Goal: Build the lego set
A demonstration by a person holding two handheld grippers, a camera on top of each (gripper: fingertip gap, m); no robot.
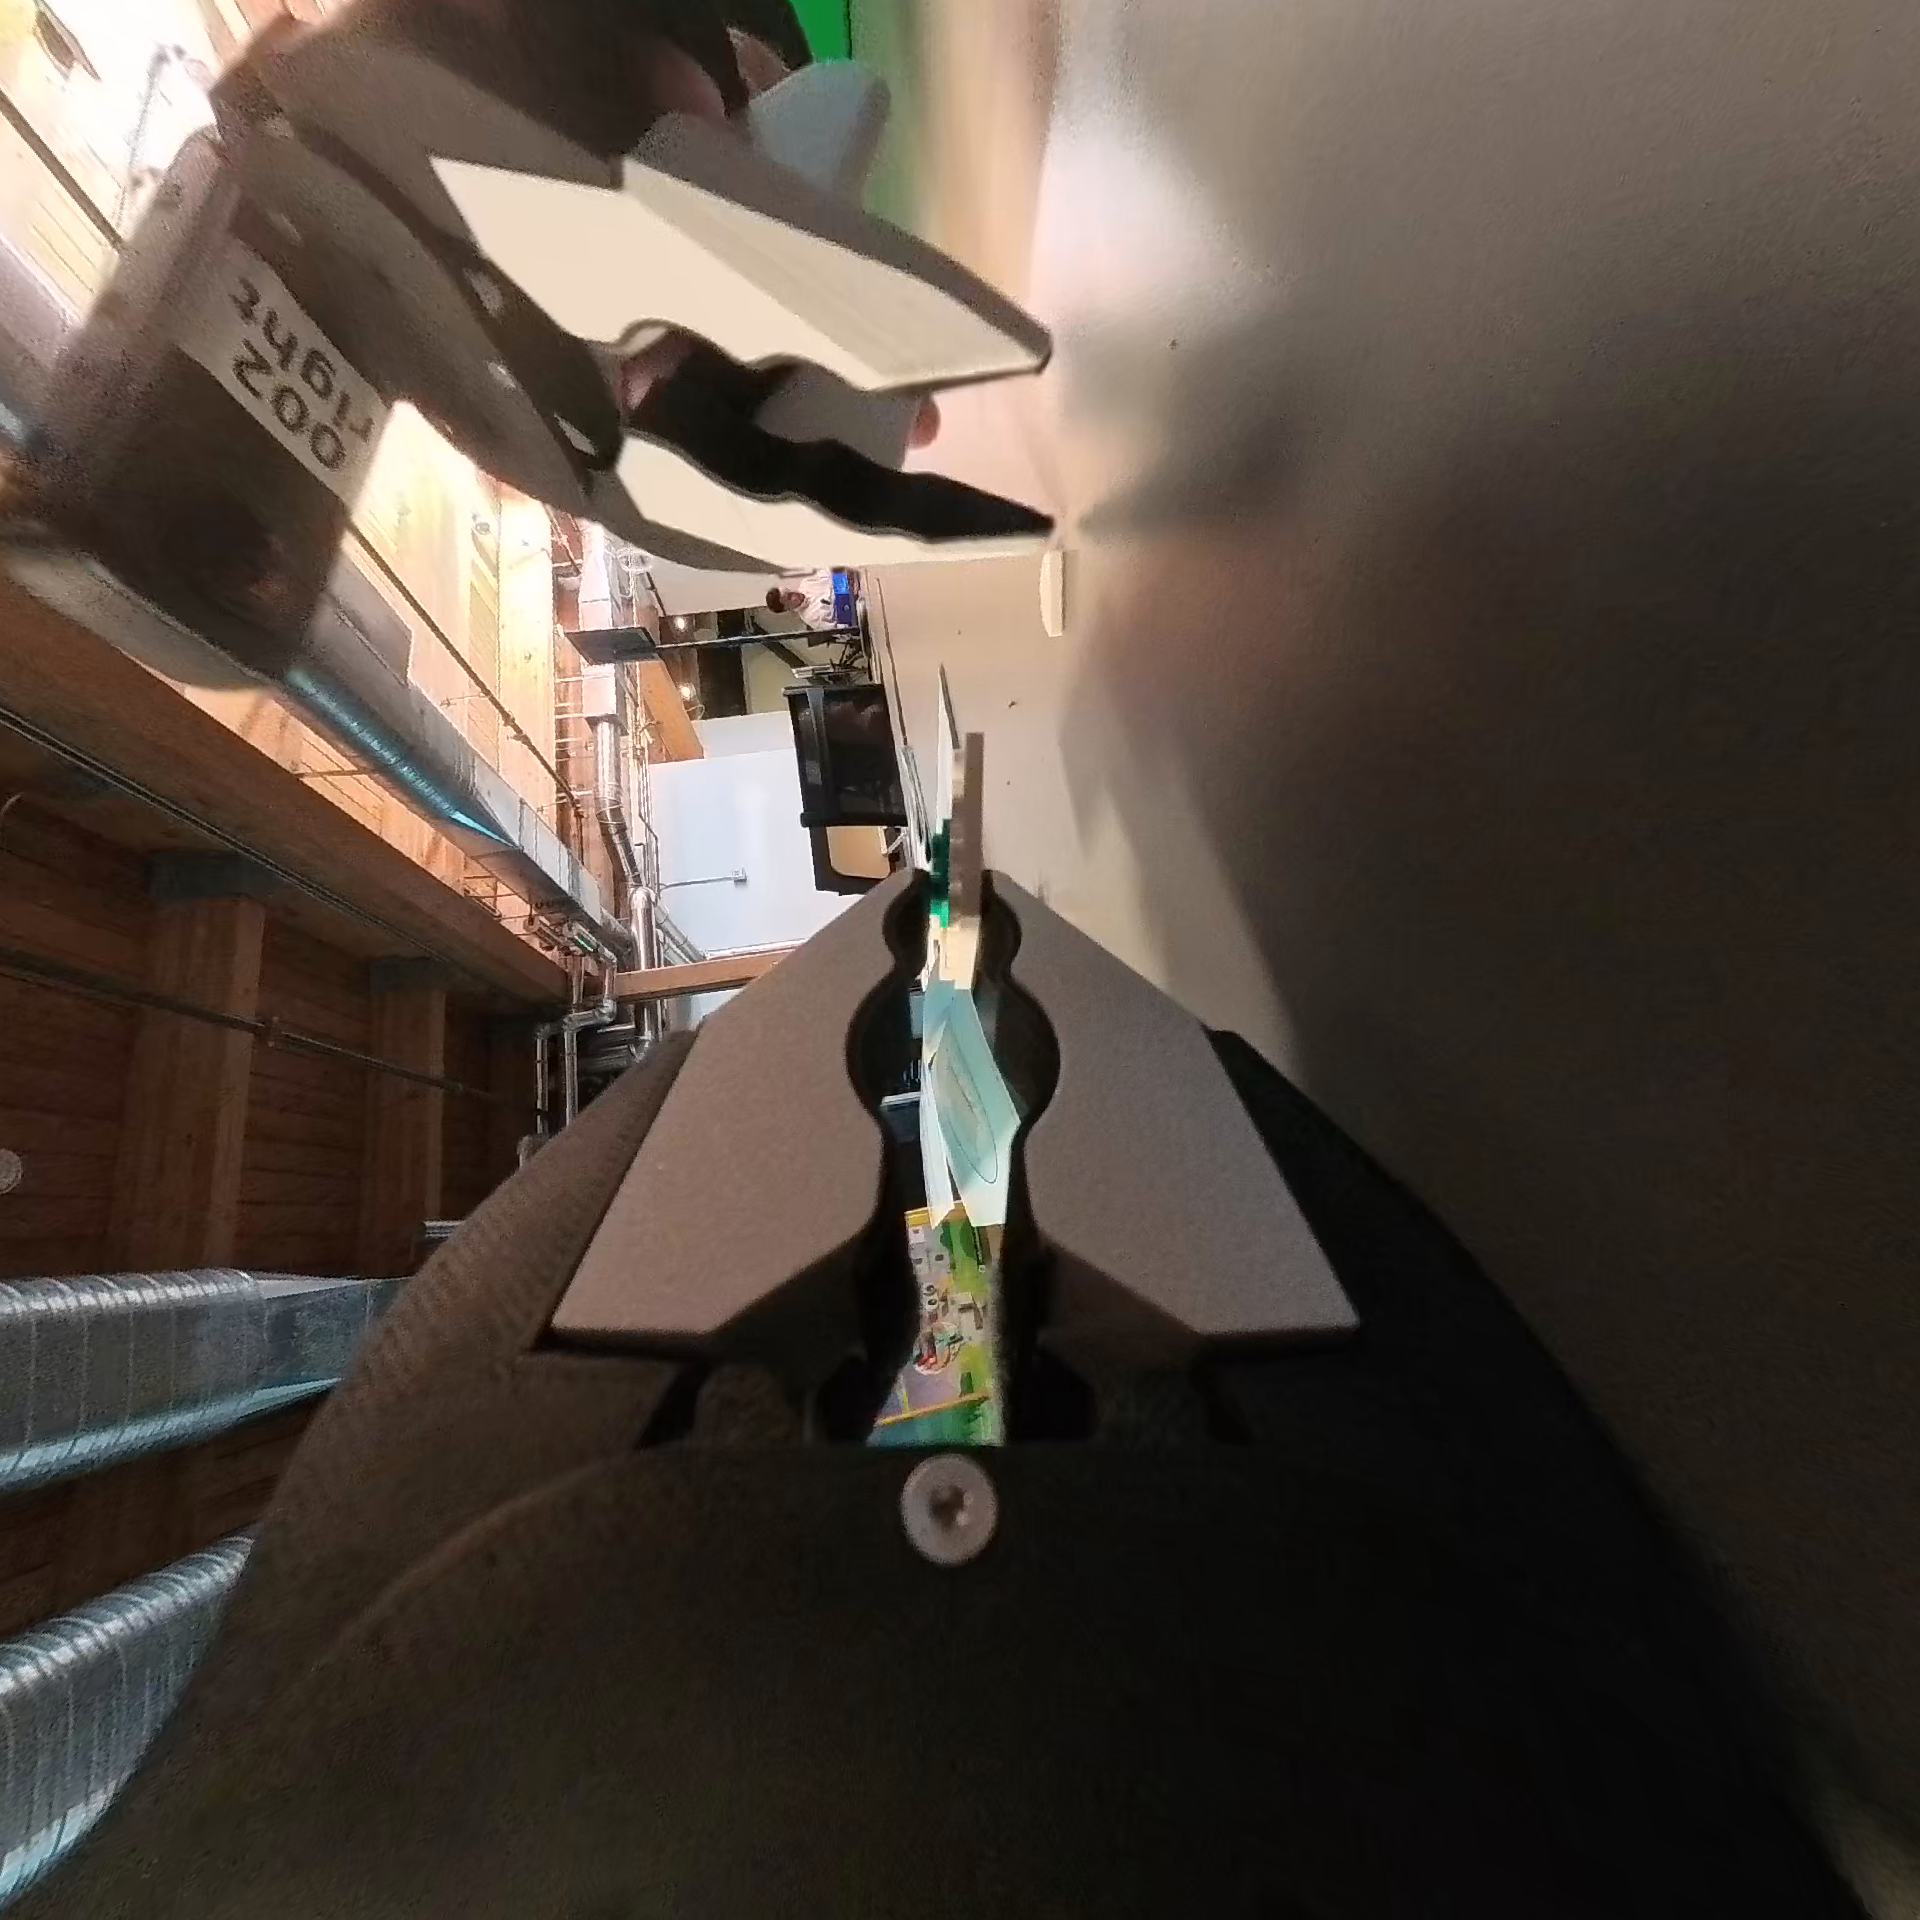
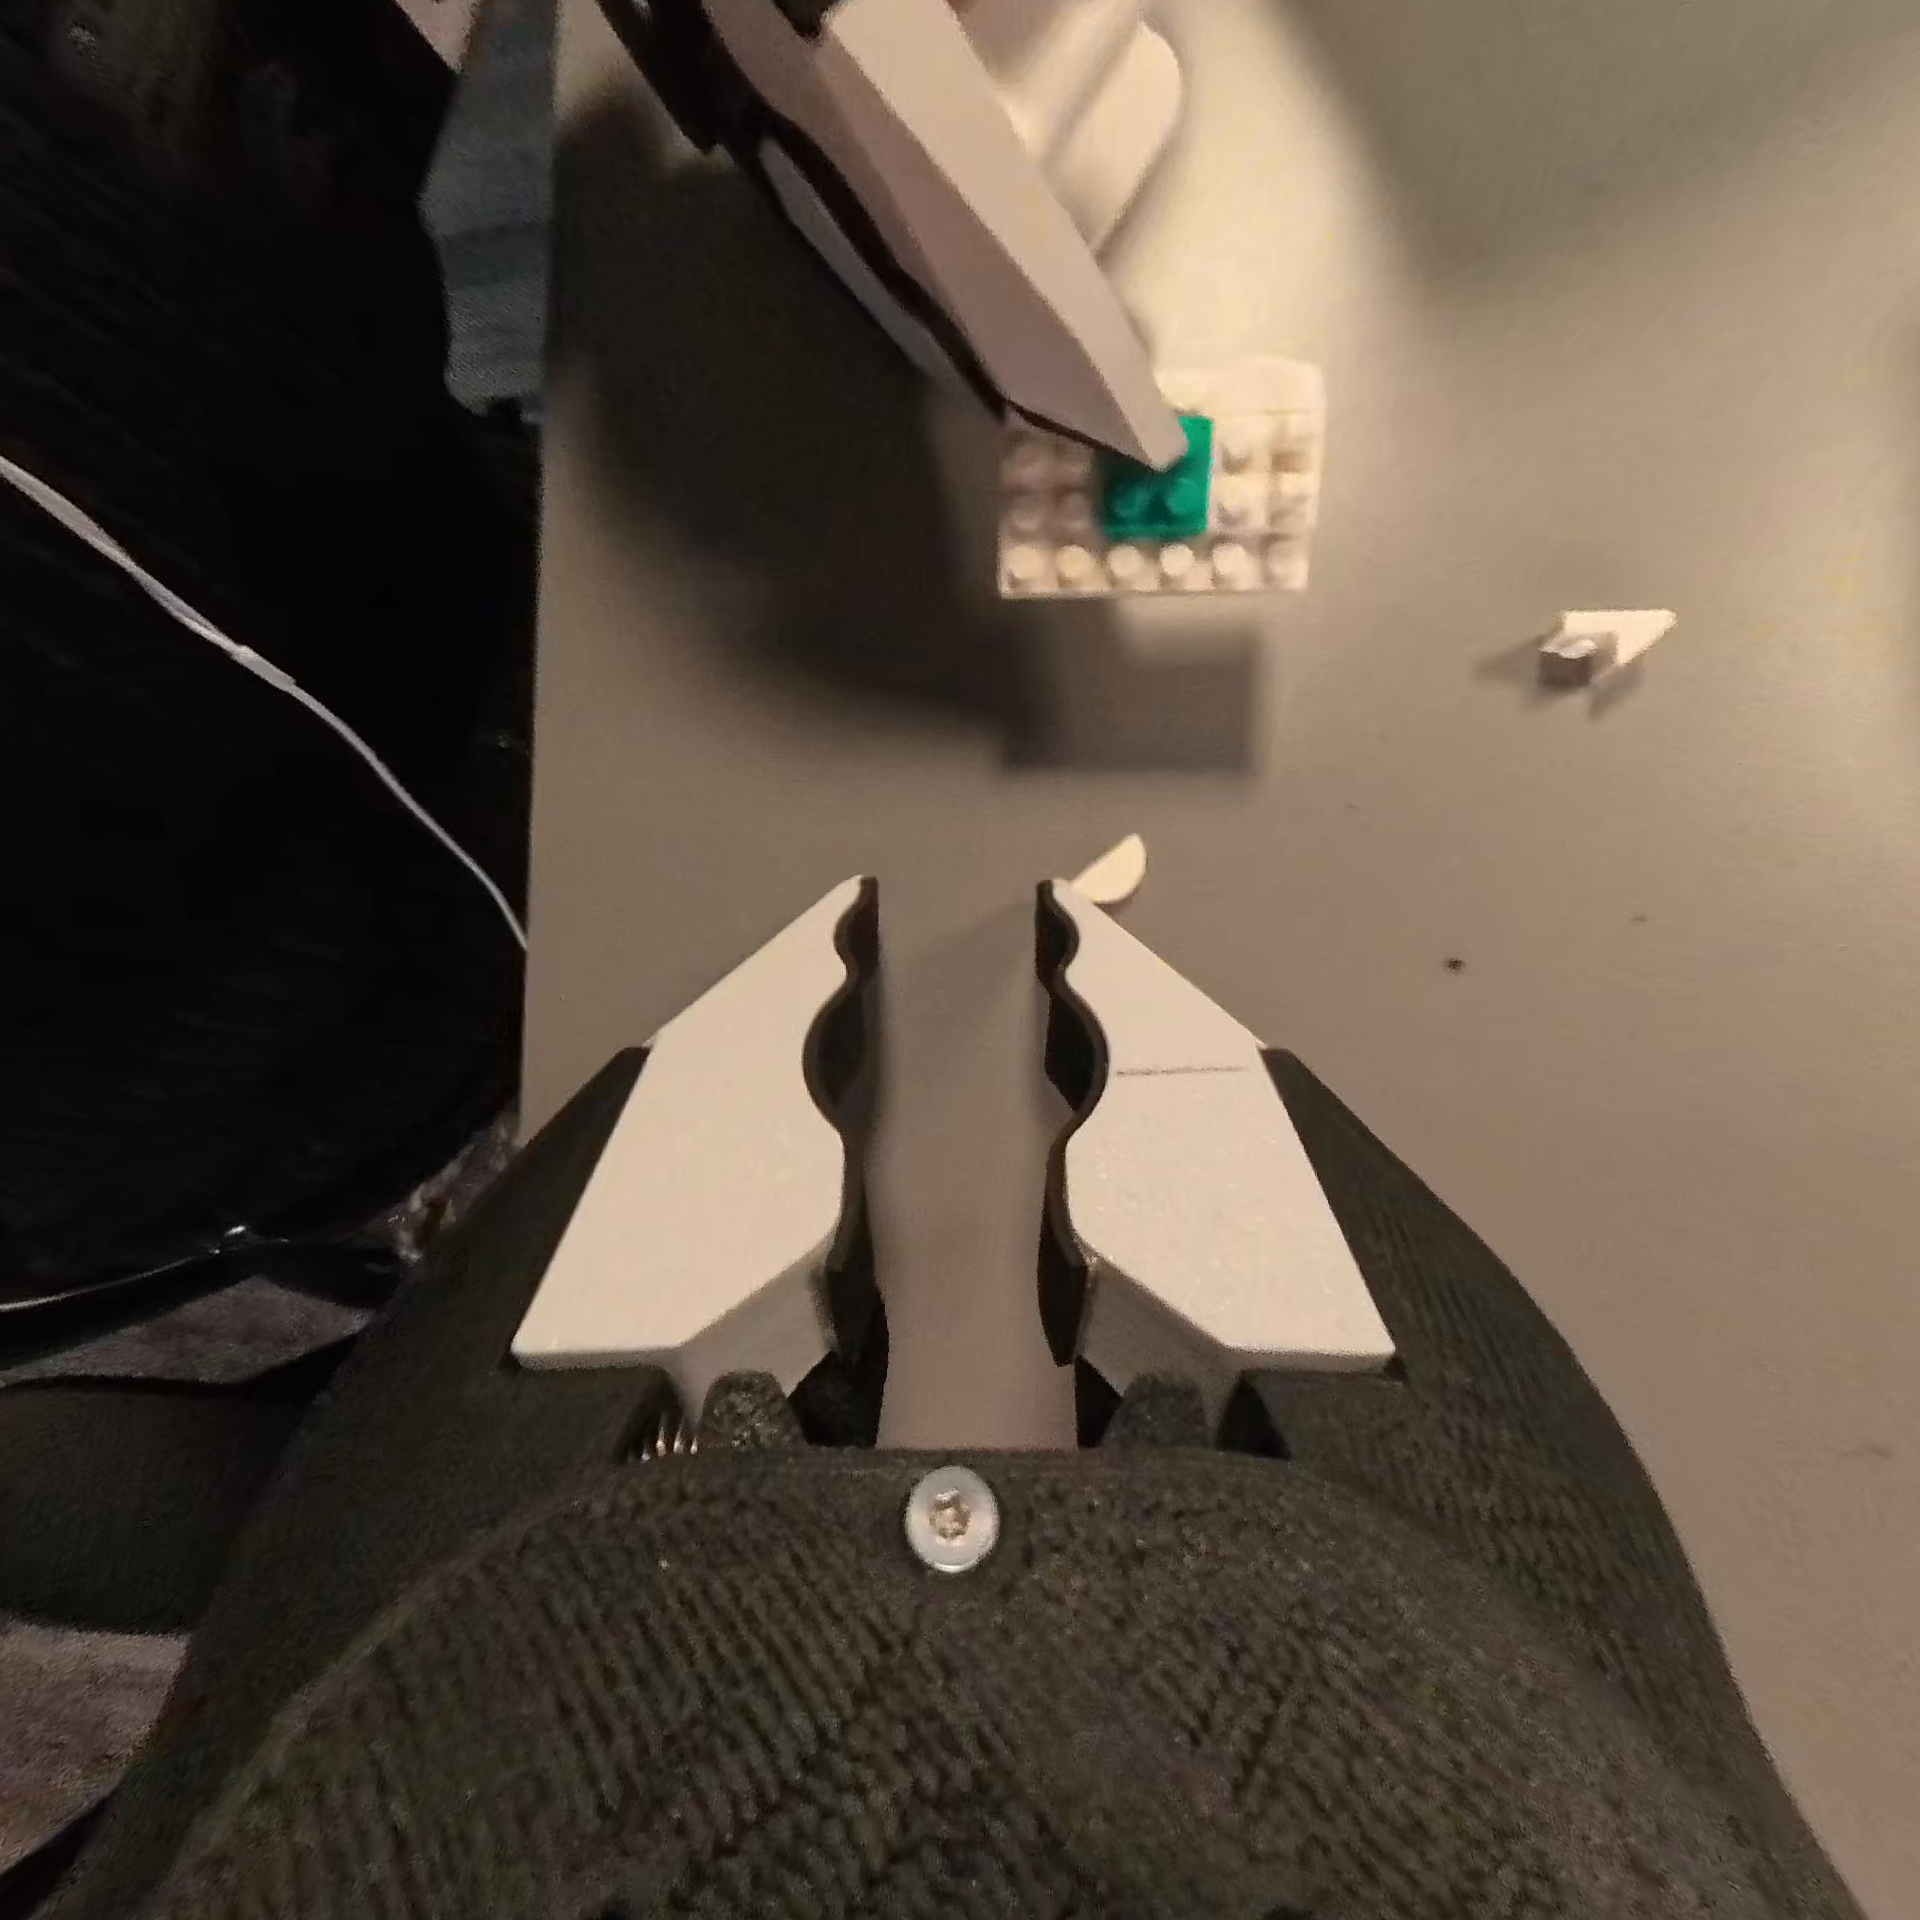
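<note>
Your left gripper (image 1: 951,883) is clamped on the edge of the white studded plate (image 2: 1158,488), which the right wrist view shows in the upper centre of the frame with a green brick (image 2: 1153,488) seated on its studs, the closed finger tips touching that brick. Your right gripper (image 2: 956,894) hangs above the grey table (image 2: 1455,1039) with its fingers apart and nothing between them. A small white piece (image 2: 1600,644) lies well apart at the right, and a pale rounded piece (image 2: 1114,868) sits just beyond your right finger.
</note>
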